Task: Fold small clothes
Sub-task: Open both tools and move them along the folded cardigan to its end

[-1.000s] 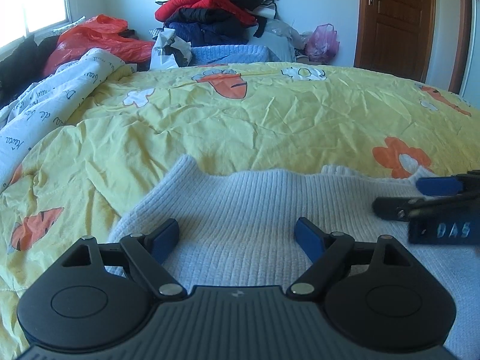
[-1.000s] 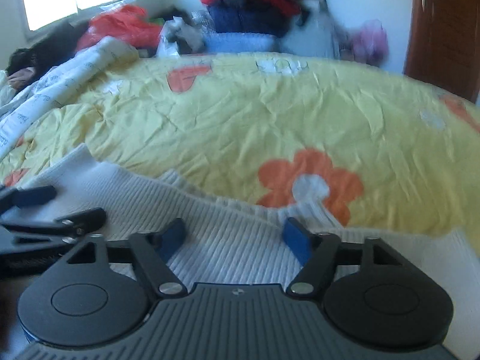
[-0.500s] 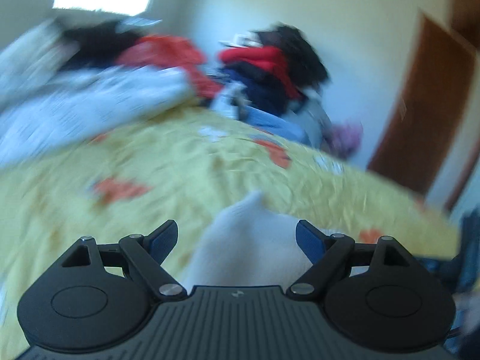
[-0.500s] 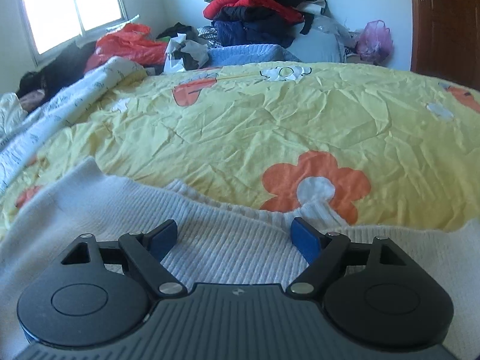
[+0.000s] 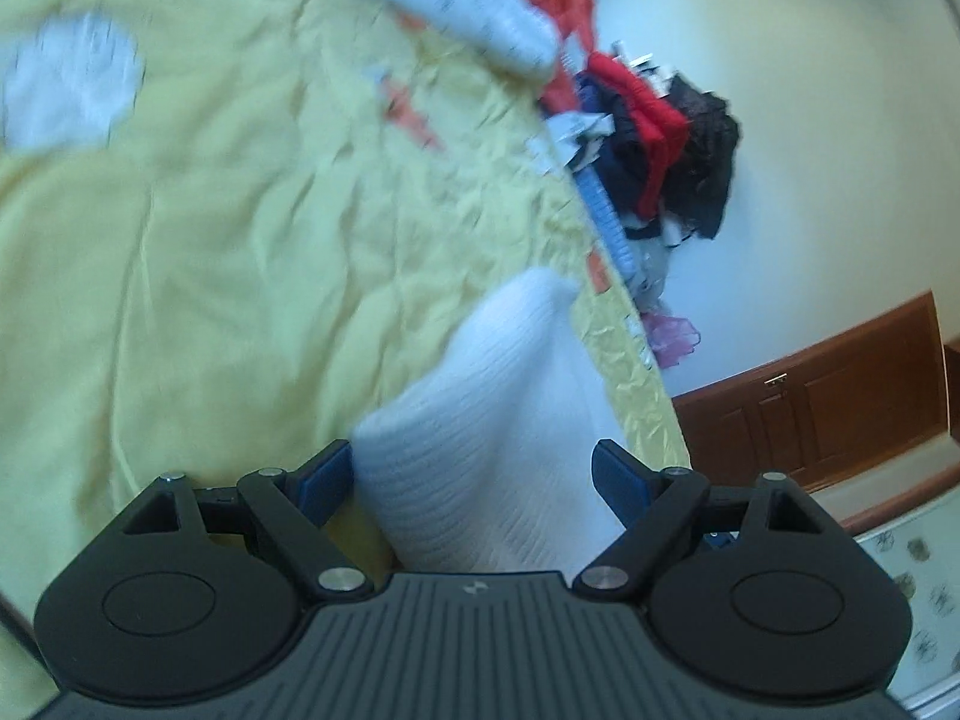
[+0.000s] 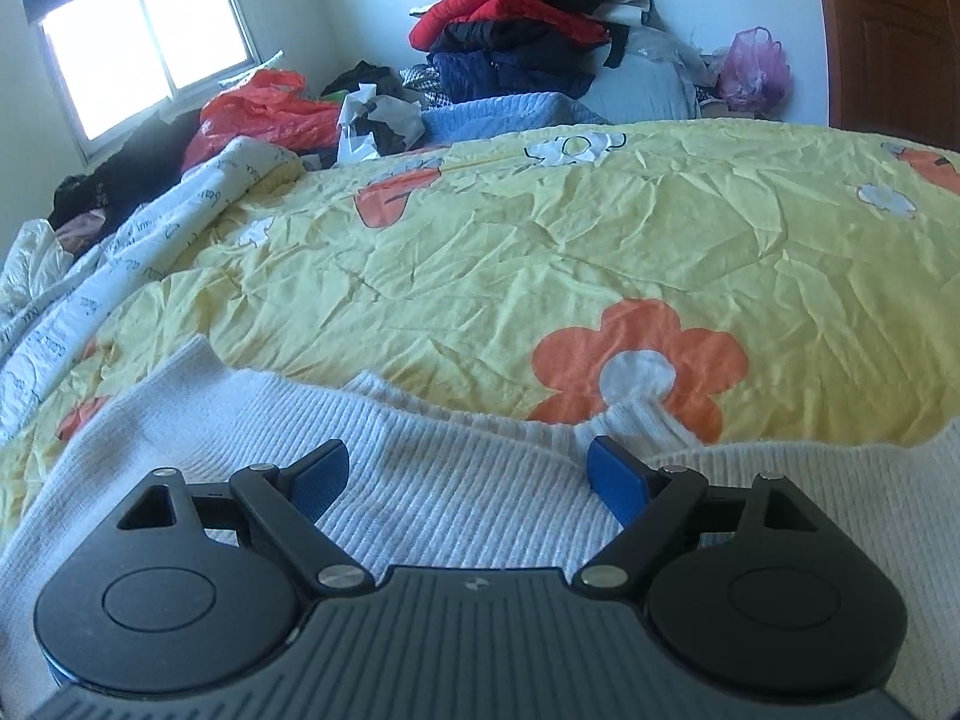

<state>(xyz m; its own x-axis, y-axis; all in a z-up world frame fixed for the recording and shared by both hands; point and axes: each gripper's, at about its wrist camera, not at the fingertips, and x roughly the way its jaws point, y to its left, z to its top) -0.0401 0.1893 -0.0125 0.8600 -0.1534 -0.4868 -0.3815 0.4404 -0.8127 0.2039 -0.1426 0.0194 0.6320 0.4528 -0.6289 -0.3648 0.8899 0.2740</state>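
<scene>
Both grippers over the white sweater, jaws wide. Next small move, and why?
Probably close the left gripper on the raised sweater corner: the cloth stands between its open pads, ungripped. The right gripper has just been opening, empty above flat knit.

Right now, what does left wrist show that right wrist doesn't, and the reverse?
Left wrist only: tilted view, a corner of the white knit garment between the open left gripper's fingers, and a brown door. Right wrist only: the window, and the garment lying flat under the open right gripper, whose jaws have just been opening. Both: yellow flowered bedspread, clothes pile.
</scene>
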